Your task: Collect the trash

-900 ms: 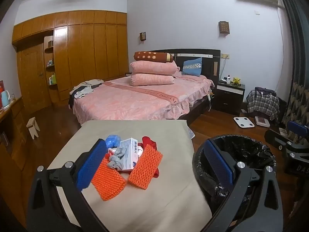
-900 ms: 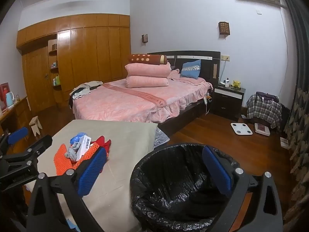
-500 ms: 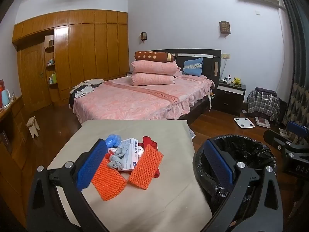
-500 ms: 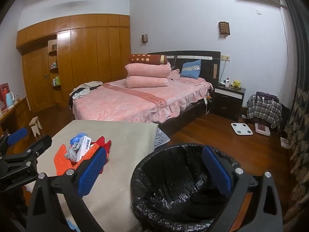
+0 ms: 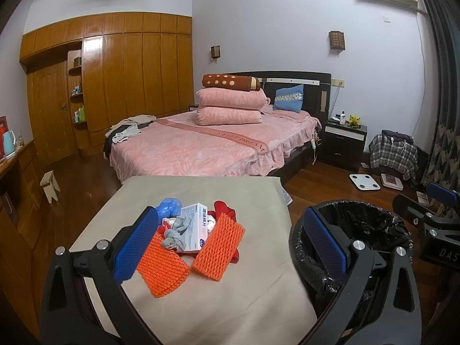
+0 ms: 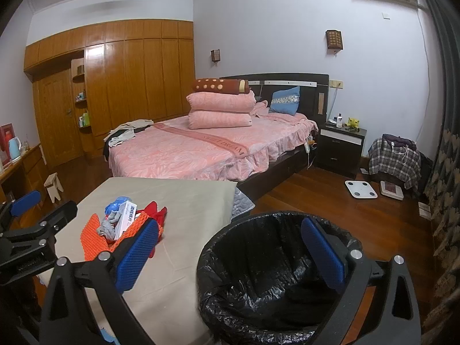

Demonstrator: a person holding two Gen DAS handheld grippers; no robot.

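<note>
Orange mesh: I see two foam net sleeves (image 5: 189, 254) at the front of the trash pile (image 5: 191, 235), low and centre in my left wrist view; what lies under them is hidden.
Hidden parts: my left blue pad covers the pile's left edge in the left view, and in the right wrist view my own left pad cuts off the pile's near side (image 6: 123, 225).
Hard to read: the print on the white carton (image 5: 195, 227) is too small for me to make out; the grey crumpled piece (image 5: 174, 234) beside it could be cloth or paper, I cannot tell.
Pile, other bits: a blue crinkled wad (image 5: 169, 205) at the back left and something red (image 5: 225, 210) at the back right, mostly buried.
Pile, place: it sits on the beige covered table (image 5: 230, 293), centre of the lower half of the left view, lower left of the right view.
Bin: a black-lined trash bin (image 6: 267, 276) stands just beside the table's right edge, its bottom cut off by the frame.
Left gripper (image 5: 230, 247): fingers spread wide, holding nothing, touching nothing; the pile shows between them.
Right gripper (image 6: 230, 253): fingers equally wide, holding nothing; the bin's mouth fills the gap between them.
Background: a pink bed (image 5: 201, 146) behind the table.
</note>
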